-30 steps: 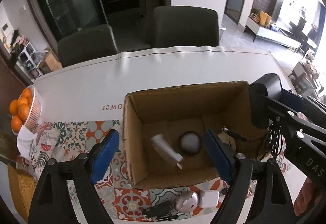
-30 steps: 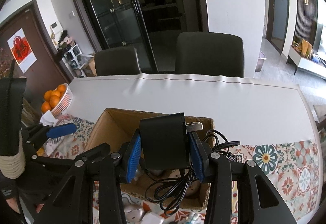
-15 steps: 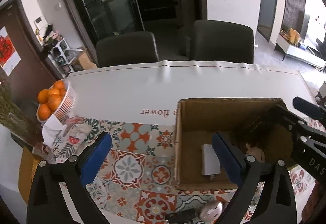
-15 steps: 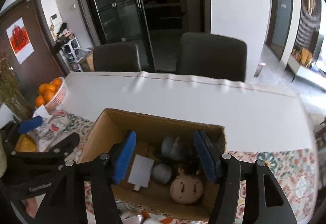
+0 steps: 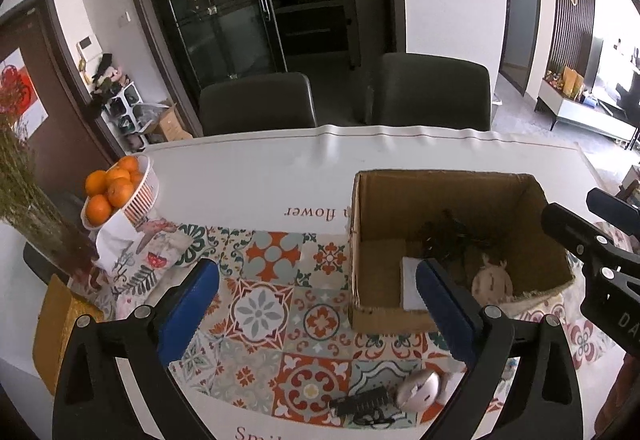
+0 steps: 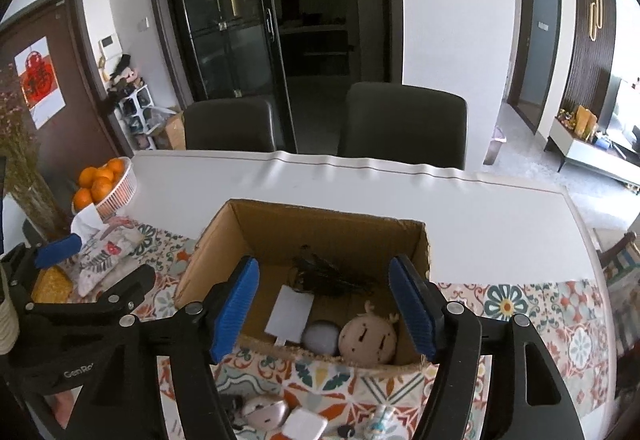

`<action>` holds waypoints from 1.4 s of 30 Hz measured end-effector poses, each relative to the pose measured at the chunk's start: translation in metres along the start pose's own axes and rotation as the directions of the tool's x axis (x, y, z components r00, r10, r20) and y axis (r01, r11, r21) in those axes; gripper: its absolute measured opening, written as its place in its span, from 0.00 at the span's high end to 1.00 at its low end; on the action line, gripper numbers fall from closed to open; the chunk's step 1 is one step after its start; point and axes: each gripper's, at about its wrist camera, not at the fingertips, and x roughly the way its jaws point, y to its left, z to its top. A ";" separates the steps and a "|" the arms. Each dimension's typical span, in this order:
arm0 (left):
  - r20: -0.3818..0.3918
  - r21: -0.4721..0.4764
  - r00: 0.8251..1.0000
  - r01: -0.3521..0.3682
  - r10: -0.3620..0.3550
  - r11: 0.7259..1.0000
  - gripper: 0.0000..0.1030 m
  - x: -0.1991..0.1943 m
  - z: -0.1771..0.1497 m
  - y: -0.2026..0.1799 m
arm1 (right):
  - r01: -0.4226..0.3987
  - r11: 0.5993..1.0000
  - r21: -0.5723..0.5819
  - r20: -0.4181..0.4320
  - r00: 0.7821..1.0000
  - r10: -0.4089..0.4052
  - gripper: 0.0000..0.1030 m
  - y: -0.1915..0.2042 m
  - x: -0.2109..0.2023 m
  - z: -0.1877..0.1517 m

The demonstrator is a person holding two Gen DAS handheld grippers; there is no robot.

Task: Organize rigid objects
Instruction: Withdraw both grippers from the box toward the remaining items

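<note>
An open cardboard box [image 5: 400, 196] [image 6: 320, 228] stands on the patterned table runner. Inside lie a black charger with tangled cable [image 6: 324, 274] [image 5: 452, 236], a white flat card [image 6: 290, 308], a grey ball [image 6: 320, 336] and a round beige doll face [image 6: 368, 338] [image 5: 492, 280]. My right gripper [image 6: 324, 304] is open and empty, above the box's near side. My left gripper [image 5: 316, 312] is open and empty, left of the box over the runner. On the table's near edge lie a silver mouse [image 5: 420, 388] [image 6: 264, 412], a black gadget [image 5: 364, 400] and a white adapter [image 6: 304, 426].
A white basket of oranges [image 5: 116, 188] [image 6: 104, 180] stands at the table's left on a floral cloth [image 5: 136, 260]. A vase of dried stems [image 5: 28, 200] is at far left. Two dark chairs [image 5: 256, 104] [image 5: 432, 92] stand behind the white table [image 5: 260, 176].
My right gripper held the black charger with its cable a second ago; it opened and the charger now lies in the box. My left gripper moved left, away from the box.
</note>
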 end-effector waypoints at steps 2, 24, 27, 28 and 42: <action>-0.001 -0.009 1.000 0.004 -0.004 1.000 0.02 -0.005 -0.007 0.002 | -0.003 1.000 0.003 0.004 1.000 0.003 0.32 0.003 -0.006 -0.007; -0.193 -0.074 0.980 0.029 -0.043 0.997 0.02 0.018 -0.094 -0.001 | 0.003 1.000 -0.020 -0.125 0.992 -0.005 0.32 0.010 0.002 -0.086; -0.230 -0.085 0.972 0.032 -0.051 0.996 0.02 0.028 -0.100 -0.001 | 0.002 1.000 -0.020 -0.154 0.988 -0.005 0.32 0.010 0.010 -0.095; -0.241 -0.089 0.969 0.035 -0.056 0.995 0.02 0.030 -0.101 -0.001 | 0.001 1.000 -0.022 -0.166 0.986 -0.004 0.32 0.010 0.013 -0.098; -0.427 -0.140 0.894 0.082 -0.135 0.987 0.03 0.087 -0.126 -0.010 | -0.014 1.000 -0.019 -0.314 0.949 0.008 0.32 0.005 0.063 -0.120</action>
